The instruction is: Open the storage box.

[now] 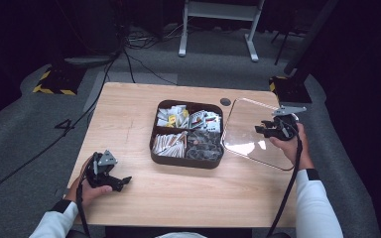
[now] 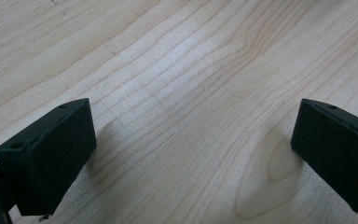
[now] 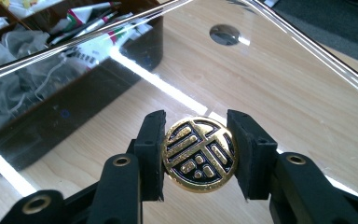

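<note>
Clamping gold knob (image 3: 199, 154) of clear lid (image 3: 279, 84): right claw (image 3: 196, 156); left claw (image 2: 191, 154) apart, empty

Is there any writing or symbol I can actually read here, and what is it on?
Gold round knob of the clear lid, clamped by the right gripper: a stylised black-and-gold emblem like an ornamental character; I cannot read it as a word.
Sachets in the dark compartment box: coloured print, too small and blurred to read.
Wooden table: no text.
</note>
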Available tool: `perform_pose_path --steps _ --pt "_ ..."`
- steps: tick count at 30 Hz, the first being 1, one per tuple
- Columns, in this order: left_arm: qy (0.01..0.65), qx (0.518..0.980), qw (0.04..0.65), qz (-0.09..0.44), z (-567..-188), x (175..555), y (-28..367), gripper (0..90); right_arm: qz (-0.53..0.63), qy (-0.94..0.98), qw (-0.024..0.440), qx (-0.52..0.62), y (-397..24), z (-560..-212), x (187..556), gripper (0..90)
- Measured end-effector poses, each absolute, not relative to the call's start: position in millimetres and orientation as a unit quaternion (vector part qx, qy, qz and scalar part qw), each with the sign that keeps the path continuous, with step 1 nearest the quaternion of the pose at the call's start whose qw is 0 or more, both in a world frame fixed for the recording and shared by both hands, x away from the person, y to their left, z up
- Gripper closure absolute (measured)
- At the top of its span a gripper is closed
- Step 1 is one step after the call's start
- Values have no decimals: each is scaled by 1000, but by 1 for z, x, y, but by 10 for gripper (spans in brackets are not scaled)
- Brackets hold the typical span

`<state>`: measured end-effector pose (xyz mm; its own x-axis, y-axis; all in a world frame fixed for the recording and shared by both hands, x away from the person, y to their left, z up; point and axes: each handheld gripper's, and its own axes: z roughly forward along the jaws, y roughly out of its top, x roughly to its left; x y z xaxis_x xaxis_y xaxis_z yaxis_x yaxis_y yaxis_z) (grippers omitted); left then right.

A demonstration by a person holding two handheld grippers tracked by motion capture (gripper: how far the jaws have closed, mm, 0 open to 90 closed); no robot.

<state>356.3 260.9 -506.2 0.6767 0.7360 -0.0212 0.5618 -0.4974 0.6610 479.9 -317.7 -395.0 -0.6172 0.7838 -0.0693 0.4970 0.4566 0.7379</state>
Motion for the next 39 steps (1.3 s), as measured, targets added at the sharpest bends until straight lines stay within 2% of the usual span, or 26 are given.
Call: perform_pose_path --steps 14,39 --pt "379 855 328 132 -506 357 261 2 332 830 196 402 -339 -418 476 597" --pt "379 855 328 132 -506 357 261 2 299 842 187 408 -326 -464 491 595"
